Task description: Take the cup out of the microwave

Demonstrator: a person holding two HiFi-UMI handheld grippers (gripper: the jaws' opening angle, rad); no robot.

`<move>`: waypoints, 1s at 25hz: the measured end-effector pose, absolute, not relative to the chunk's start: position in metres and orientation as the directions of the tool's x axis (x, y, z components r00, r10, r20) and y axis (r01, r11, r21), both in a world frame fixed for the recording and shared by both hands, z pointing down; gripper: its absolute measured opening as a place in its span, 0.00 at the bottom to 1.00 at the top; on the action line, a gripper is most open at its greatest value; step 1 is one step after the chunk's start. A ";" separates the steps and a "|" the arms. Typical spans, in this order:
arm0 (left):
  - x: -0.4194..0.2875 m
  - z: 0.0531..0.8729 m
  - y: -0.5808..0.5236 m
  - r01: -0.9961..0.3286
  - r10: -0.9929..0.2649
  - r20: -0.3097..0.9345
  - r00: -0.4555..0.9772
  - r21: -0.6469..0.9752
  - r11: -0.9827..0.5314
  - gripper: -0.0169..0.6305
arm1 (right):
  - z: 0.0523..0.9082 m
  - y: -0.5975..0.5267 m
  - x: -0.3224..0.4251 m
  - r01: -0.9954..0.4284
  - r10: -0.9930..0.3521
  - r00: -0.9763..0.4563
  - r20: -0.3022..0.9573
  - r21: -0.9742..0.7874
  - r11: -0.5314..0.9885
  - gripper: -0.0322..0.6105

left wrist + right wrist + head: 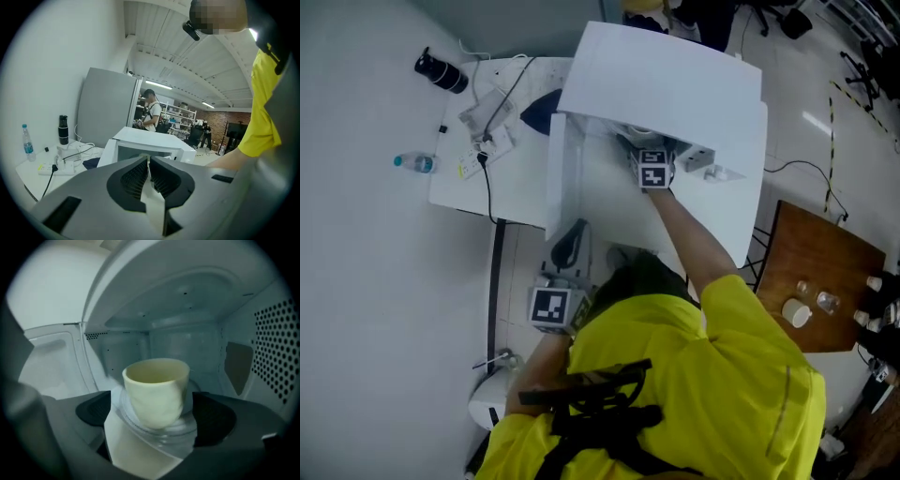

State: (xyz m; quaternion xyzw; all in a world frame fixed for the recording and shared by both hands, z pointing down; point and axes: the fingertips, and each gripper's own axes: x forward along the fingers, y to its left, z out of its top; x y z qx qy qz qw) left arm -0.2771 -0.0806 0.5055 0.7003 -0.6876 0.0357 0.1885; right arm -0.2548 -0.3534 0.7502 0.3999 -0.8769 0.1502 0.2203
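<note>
One cup (157,390), pale and upright, stands on the glass turntable (140,425) inside the microwave (666,80), about the middle of its chamber. My right gripper (154,417) reaches in through the microwave's open front. Its jaws are wide apart, one on either side of the cup, and neither pad touches it as far as I can see. The door (561,173) is swung open at the microwave's left. My left gripper (149,174) hangs outside, in front of the microwave near that door, its jaws together with nothing between them. Left of the microwave, on the same white table (455,192), are a black flask (441,71), a water bottle (414,163) and some cables (492,112).
</note>
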 end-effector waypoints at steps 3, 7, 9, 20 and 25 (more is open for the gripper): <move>-0.283 0.507 -0.085 -0.976 -0.949 0.314 0.036 0.213 0.033 0.05 | 0.760 -0.374 -0.256 -0.789 -0.658 -0.558 0.506 -0.077 0.610 0.91; -0.289 0.518 -0.082 -0.975 -0.940 0.339 0.024 0.218 0.053 0.05 | 0.756 -0.383 -0.274 -0.761 -0.655 -0.577 0.488 -0.029 0.649 0.89; -0.292 0.524 -0.078 -0.971 -0.936 0.352 0.014 0.229 0.072 0.05 | 0.755 -0.385 -0.277 -0.768 -0.668 -0.567 0.483 -0.017 0.640 0.83; -0.294 0.531 -0.069 -0.968 -0.928 0.373 0.009 0.236 0.085 0.05 | 0.702 -0.280 -0.274 -0.629 -0.558 -0.705 0.439 -0.021 0.777 0.78; -0.281 0.520 -0.073 -0.974 -0.934 0.355 0.049 0.222 0.033 0.05 | 0.627 -0.158 -0.250 -0.487 -0.413 -0.820 0.396 -0.104 0.867 0.78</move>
